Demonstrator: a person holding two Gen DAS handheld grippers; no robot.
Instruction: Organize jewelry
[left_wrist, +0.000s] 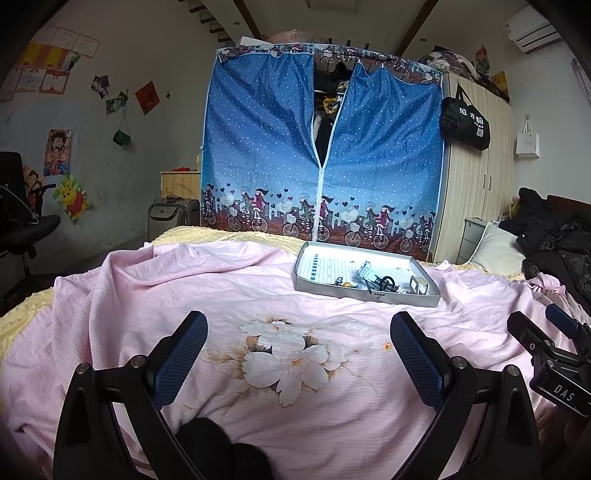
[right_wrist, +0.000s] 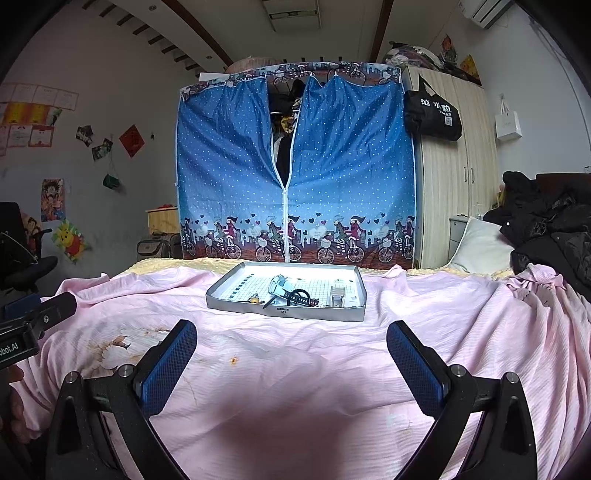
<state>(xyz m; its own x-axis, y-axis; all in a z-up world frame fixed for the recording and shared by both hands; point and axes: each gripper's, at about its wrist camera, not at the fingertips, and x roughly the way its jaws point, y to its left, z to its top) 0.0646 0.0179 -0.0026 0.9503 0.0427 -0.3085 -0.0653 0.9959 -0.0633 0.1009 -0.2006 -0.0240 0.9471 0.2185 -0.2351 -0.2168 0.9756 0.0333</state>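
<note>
Two handheld grippers hover low over a bed spread with a pink sheet (right_wrist: 295, 369), each with its fingers spread wide and holding nothing. The jewelry lies in a shallow grey tray (right_wrist: 286, 312) straight ahead of the right gripper (right_wrist: 291, 354), toward the far edge of the bed; from the left gripper (left_wrist: 299, 350) the same tray (left_wrist: 365, 293) sits ahead and off to the right. The pieces (a black bracelet (right_wrist: 299, 297), a pale watch (right_wrist: 279, 286) and smaller bits too small to identify) cluster in the tray's near half. The right hand looks better placed to reach first.
</note>
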